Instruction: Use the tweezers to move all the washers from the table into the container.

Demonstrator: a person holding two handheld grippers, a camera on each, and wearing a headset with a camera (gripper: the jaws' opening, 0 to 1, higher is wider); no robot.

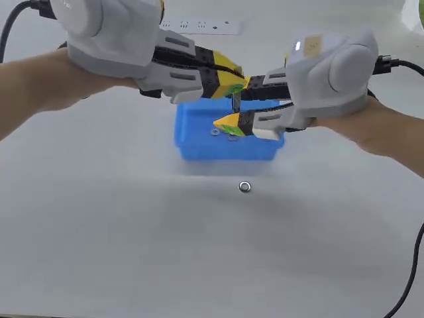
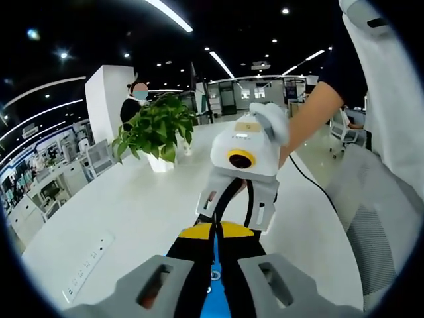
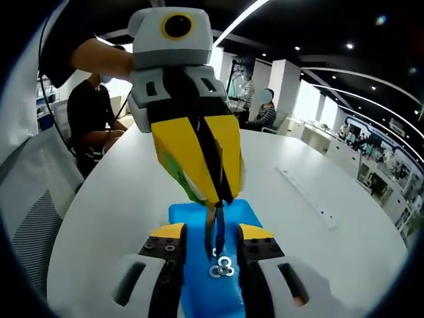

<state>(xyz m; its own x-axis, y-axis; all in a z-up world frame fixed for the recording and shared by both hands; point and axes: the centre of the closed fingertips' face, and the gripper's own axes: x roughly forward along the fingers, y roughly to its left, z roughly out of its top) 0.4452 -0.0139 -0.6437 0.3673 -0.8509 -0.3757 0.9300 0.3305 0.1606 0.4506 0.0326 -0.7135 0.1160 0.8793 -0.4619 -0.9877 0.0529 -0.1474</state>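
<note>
1. Both grippers meet right above the blue container (image 1: 199, 147). The tweezers (image 1: 235, 101) stand nearly upright between them, tips pointing down into it.
2. The left gripper (image 1: 240, 81) has its yellow jaws pinched together on the tweezers' upper end, carrying the tool.
3. The right gripper (image 3: 212, 232) has its jaws parted on either side of the tweezers' legs. In the right gripper view there is clear space on both sides, so it looks released and is squeezing nothing.
4. The relation that matters is where the last loose washer (image 1: 244, 187) lies. It is flat on the table (image 1: 132, 238), just off the container's near wall on the person's side and a little right of the container's middle.
5. The tweezer tips sit over the container's floor, so by my reading they must come back over that near wall and down. The upright long axis suits a flat ring.
6. Both grippers are about level over the container. The right gripper's lower jaw hangs slightly nearer the near wall, and so nearer the washer.
7. The count is one pair of tweezers, one container and two grippers.
8. For washers, a tight cluster (image 3: 222, 268) lies inside the container. I make it three, though they overlap. One is left outside, so the job looks nearly finished.
</note>
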